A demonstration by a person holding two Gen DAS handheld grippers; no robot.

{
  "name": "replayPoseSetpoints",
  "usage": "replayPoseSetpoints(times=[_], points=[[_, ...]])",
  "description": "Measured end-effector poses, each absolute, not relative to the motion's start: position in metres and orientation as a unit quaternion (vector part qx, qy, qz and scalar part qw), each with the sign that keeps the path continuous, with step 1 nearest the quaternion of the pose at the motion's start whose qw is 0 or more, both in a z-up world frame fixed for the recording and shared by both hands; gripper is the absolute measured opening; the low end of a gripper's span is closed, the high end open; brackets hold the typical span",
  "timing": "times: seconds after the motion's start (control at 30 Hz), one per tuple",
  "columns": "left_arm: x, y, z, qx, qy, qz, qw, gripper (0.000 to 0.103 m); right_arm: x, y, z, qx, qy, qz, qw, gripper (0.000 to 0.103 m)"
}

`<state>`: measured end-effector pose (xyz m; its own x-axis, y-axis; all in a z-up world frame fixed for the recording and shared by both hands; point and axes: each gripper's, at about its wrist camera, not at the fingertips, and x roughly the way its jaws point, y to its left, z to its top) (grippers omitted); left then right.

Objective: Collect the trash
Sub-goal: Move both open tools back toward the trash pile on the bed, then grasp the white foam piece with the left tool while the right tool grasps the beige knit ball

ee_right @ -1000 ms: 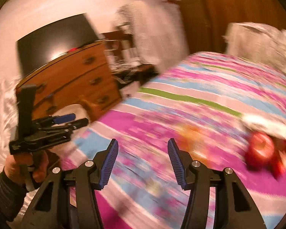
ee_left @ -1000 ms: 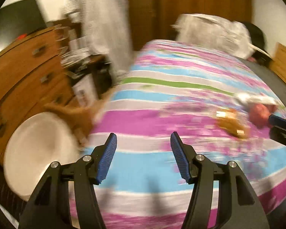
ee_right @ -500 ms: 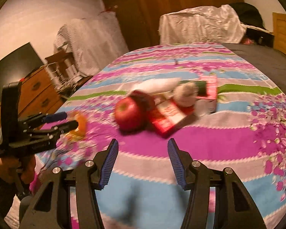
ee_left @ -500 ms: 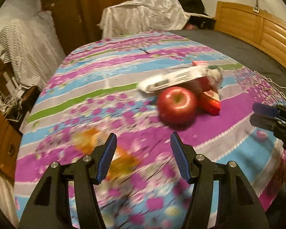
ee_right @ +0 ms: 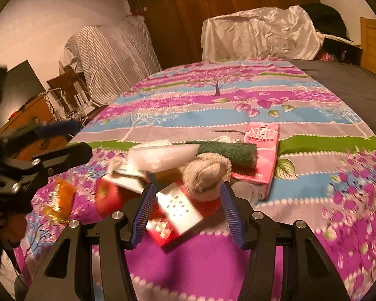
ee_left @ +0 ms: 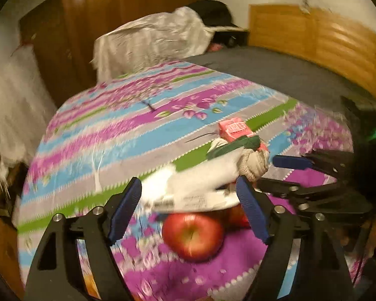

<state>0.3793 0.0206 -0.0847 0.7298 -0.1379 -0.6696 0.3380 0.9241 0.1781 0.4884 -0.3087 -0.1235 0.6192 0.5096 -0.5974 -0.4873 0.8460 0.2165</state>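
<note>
Trash pile (ee_right: 188, 173) on bedspread (ee_right: 238, 105) — orange wrapper (ee_right: 60, 198) in right view only; both tools (ee_left: 188, 198) (ee_right: 188, 205) agape, empty.

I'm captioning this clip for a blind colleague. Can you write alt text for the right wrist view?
The right gripper hangs open, holding nothing, over a pile of litter on a striped floral bedspread: a red-and-white carton, a rope knot, a green scrubbing pad, a pink tissue pack and a red apple. The left gripper enters from the left.

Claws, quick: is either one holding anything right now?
Left claw: open, jaws just widened, holding nothing, above the red apple.
Right claw: open, holding nothing, over the red and white box.
</note>
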Motion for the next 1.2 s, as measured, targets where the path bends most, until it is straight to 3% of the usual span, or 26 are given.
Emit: replayPoseSetpoints(times=[0.2, 0.33, 0.43, 0.63, 0.67, 0.97, 1.2], points=[[0.404, -0.011, -0.108, 0.234, 0.388, -0.166, 0.876, 0.075, 0.52, -0.3, -0.138, 0.01, 0.351, 0.271, 0.896, 0.055], [0.421, -0.017, -0.122, 0.224, 0.416, -0.17, 0.865, 0.074, 0.527, -0.306, -0.146, 0.024, 0.351, 0.266, 0.897, 0.035], [0.432, -0.013, -0.13, 0.185, 0.445, -0.17, 0.859, 0.057, 0.518, -0.317, -0.145, 0.035, 0.339, 0.264, 0.903, 0.033], [0.411, -0.015, -0.128, 0.142, 0.442, -0.212, 0.86, 0.049, 0.486, -0.344, -0.143, 0.053, 0.326, 0.27, 0.905, 0.033], [0.401, -0.019, -0.128, 0.138, 0.447, -0.236, 0.852, 0.043, 0.479, -0.349, -0.143, 0.054, 0.324, 0.269, 0.905, 0.033], [0.292, -0.021, -0.133, 0.127, 0.457, -0.372, 0.798, 0.04, 0.393, -0.424, -0.156, 0.071, 0.336, 0.239, 0.908, 0.033], [0.275, 0.036, -0.138, 0.008, 0.46, -0.316, 0.829, 0.04, 0.361, -0.441, -0.171, 0.073, 0.357, 0.235, 0.901, 0.034]])
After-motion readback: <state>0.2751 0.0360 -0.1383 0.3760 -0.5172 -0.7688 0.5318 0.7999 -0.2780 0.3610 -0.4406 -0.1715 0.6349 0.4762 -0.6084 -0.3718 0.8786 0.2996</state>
